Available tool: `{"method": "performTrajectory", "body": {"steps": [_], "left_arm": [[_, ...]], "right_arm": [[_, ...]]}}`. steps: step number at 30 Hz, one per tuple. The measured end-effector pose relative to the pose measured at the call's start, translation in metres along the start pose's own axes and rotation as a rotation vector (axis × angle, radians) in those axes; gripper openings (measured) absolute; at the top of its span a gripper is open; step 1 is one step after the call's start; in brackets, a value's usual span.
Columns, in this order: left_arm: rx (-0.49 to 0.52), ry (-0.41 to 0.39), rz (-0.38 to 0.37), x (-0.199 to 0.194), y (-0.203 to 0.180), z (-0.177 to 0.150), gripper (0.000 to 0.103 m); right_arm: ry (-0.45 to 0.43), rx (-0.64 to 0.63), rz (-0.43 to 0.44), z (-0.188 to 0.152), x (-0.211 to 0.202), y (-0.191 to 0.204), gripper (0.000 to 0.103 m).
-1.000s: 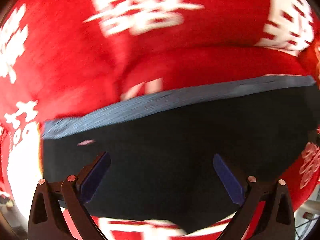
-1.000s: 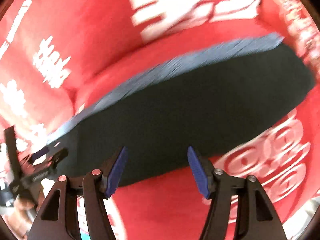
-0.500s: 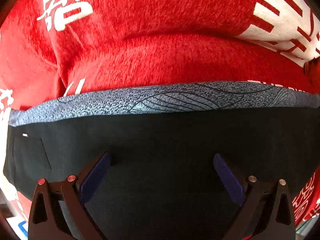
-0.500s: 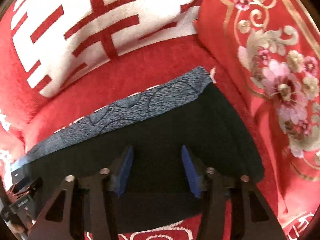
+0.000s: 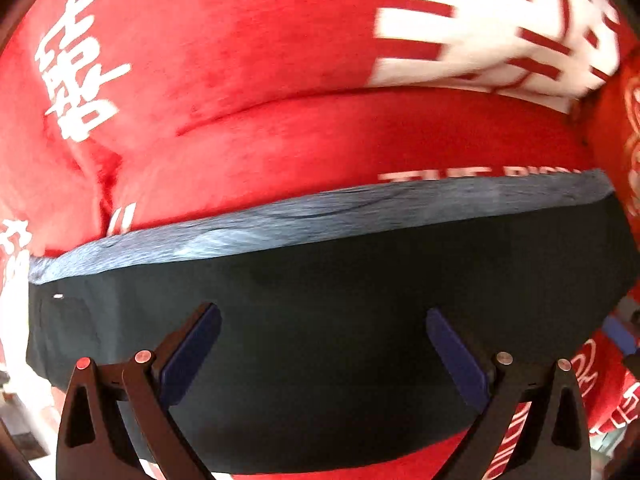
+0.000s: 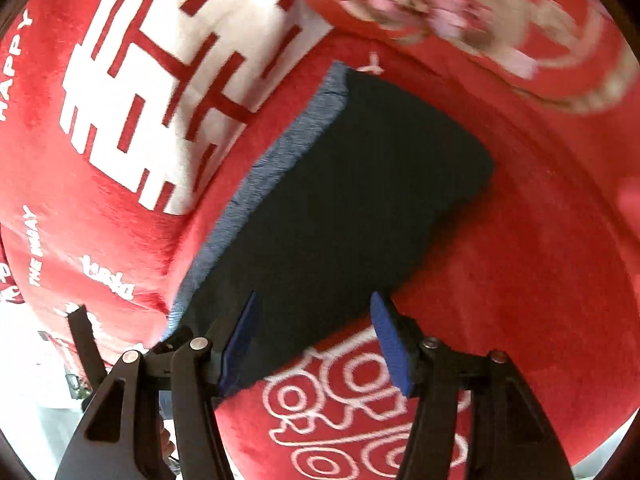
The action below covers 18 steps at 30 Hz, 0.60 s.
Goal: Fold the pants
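Observation:
The black pants [image 5: 320, 320] lie folded flat on a red sofa seat, with a grey patterned waistband [image 5: 280, 220] along their far edge. They also show in the right wrist view [image 6: 352, 200], waistband [image 6: 272, 176] to the left. My left gripper [image 5: 322, 344] is open and empty just above the black cloth. My right gripper [image 6: 314, 340] is open and empty over the near corner of the pants. The left gripper's tip shows at the right wrist view's lower left [image 6: 86, 340].
The red sofa seat [image 6: 520, 280] carries white ornament. Its backrest [image 5: 240, 60] has white characters. A red floral cushion [image 6: 460, 8] stands at the right end. A light floor shows past the seat's front edge [image 6: 32, 380].
The right gripper has swung round and backed off, so the pants now run diagonally in its view, and its jaws have widened. The left gripper shifted slightly and stays open.

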<state>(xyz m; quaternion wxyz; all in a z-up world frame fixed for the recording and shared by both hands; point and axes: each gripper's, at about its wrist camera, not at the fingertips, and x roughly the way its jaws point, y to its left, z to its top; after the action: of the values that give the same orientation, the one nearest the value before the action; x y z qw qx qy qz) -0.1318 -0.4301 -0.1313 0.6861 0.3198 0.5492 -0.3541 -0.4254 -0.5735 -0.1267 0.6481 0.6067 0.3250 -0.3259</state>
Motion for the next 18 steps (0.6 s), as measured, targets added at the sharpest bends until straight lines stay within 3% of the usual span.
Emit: {"method": "performTrajectory", "body": {"steps": [2, 6, 9, 18], "left_arm": [[0.003, 0.020, -0.012, 0.008, -0.017, -0.001, 0.103], [-0.016, 0.032, -0.007, 0.027, -0.029, -0.012, 0.103], [-0.062, 0.009, -0.040, 0.028, -0.022, -0.016, 0.103], [-0.028, -0.021, -0.027, 0.031, -0.027, -0.019, 0.103]], "right_arm": [[-0.010, 0.041, -0.007, -0.002, -0.003, -0.011, 0.062], [-0.041, 0.143, 0.063, -0.001, -0.007, -0.032, 0.062], [-0.084, 0.140, 0.097, 0.005, -0.007, -0.036, 0.062], [-0.204, 0.123, 0.151, 0.023, 0.015, -0.045, 0.064]]}}
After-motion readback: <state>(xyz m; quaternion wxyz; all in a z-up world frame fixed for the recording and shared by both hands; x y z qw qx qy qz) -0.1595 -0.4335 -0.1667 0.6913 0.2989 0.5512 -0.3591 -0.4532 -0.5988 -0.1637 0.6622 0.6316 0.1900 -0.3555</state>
